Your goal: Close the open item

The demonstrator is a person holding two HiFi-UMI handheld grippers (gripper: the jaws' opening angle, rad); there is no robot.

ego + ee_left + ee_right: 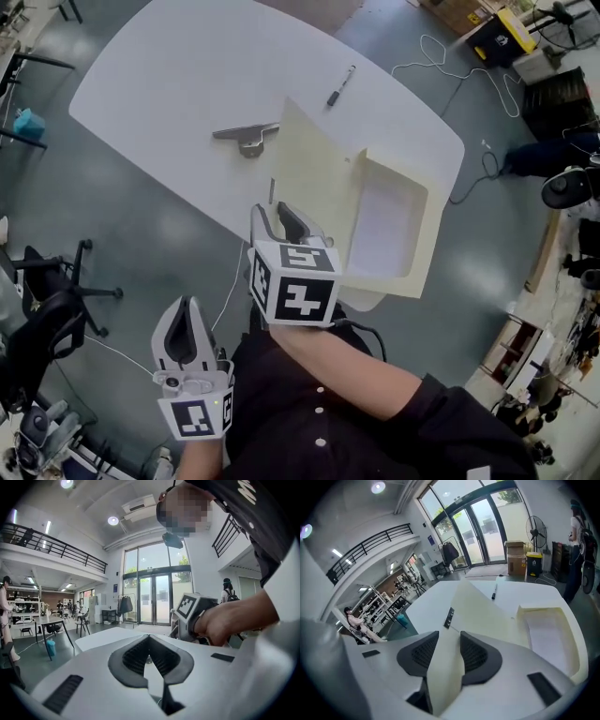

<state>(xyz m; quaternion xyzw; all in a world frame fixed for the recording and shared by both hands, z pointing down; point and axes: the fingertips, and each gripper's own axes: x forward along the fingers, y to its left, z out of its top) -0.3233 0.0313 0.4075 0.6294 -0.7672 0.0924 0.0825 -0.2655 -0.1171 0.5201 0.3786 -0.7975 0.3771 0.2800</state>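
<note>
Right up against the head camera, a black sleeve [375, 384] reaches forward from the lower right and ends at the marker cube [295, 286] of the right gripper [279, 214]. The cube bears only black-and-white square patterns, no words. From the left gripper view, the bare hand [225, 623] is wrapped round that gripper's handle behind the cube.

Its jaws are clamped on the near edge of the lid [314, 173]: in the right gripper view the cream panel fills the gap between both dark pads. The lid belongs to the box [384, 230], which stands open at the near right end of the table [187, 75], its tray to the right and the lid spread out to the left. A white sheet [380, 225] lies in the tray. A small dark latch [449, 617] sits on the lid just past the jaws.

Farther out on the table, a pen [339, 86] lies beyond the lid, and a grey metal tool [246, 138] lies to its left, both apart from the box.

The left gripper [185, 314] is held low at the person's left, off the table and over the floor, jaws together with nothing between them.

White print on the black shirt [253, 498] is cut off by the frame and cannot be read. A yellow-and-black case [502, 36] stands on the floor beyond the table.
</note>
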